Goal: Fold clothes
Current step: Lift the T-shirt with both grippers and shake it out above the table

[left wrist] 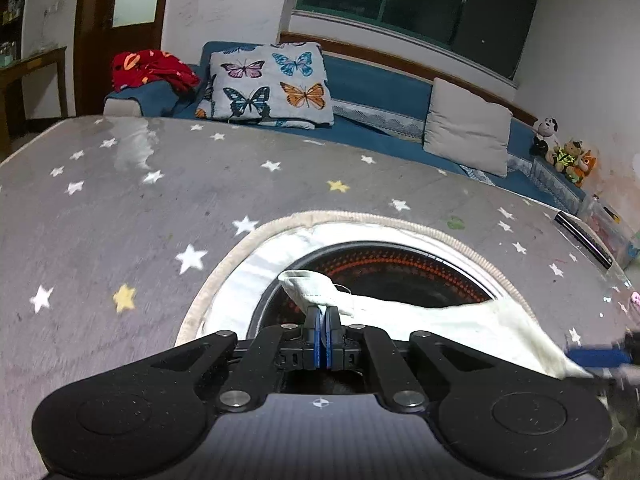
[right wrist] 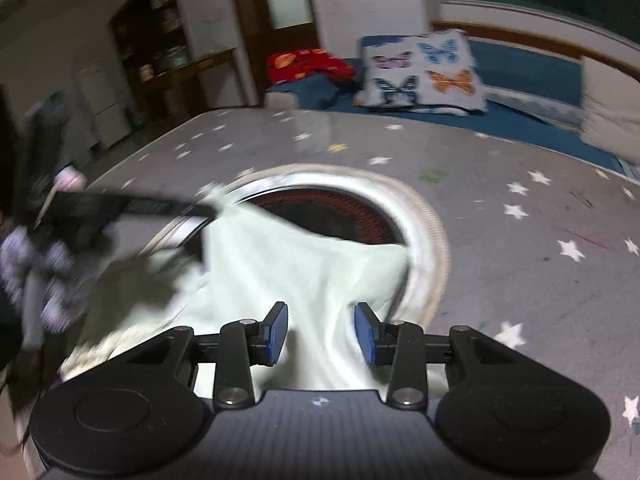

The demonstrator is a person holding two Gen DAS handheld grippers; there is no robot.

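Left gripper point(left wrist: 323, 312) clamped tight on a bunched corner of the pale cloth point(left wrist: 440, 328), jaws closed with the fabric pinched between the blue pads and a tuft poking out above them. From that corner, cloth stretched rightward and a little toward the camera, its long edge running across to where the right gripper point(right wrist: 320, 330) works. Right jaws partly apart, blue pads point(right wrist: 278, 330) flanking a raised ridge of the same cloth that runs up between them; not pressing on it, so no hold there as far as the frames show. Ridge lying straight ahead of the right jaws, along their pointing line, so a small push forward and a close would likely catch it. Right gripper judged nearer the free bulk of the fabric; left already committed to its corner.

Cloth draped over a round thing with a rope-like rim point(right wrist: 434, 240) and a dark, red-dotted centre point(left wrist: 400, 268), set on the grey star-patterned surface point(left wrist: 120, 208). Rim edge and sagging fabric inside the ring likely to snag a drag. Beyond, well apart: butterfly cushion point(left wrist: 272, 84), red garment point(left wrist: 152, 68), plain grey cushion point(left wrist: 466, 126), soft toys point(left wrist: 564, 152) on a blue seat point(left wrist: 380, 84). Right-wrist view blurred at left; a patterned sleeve point(right wrist: 36, 280) there
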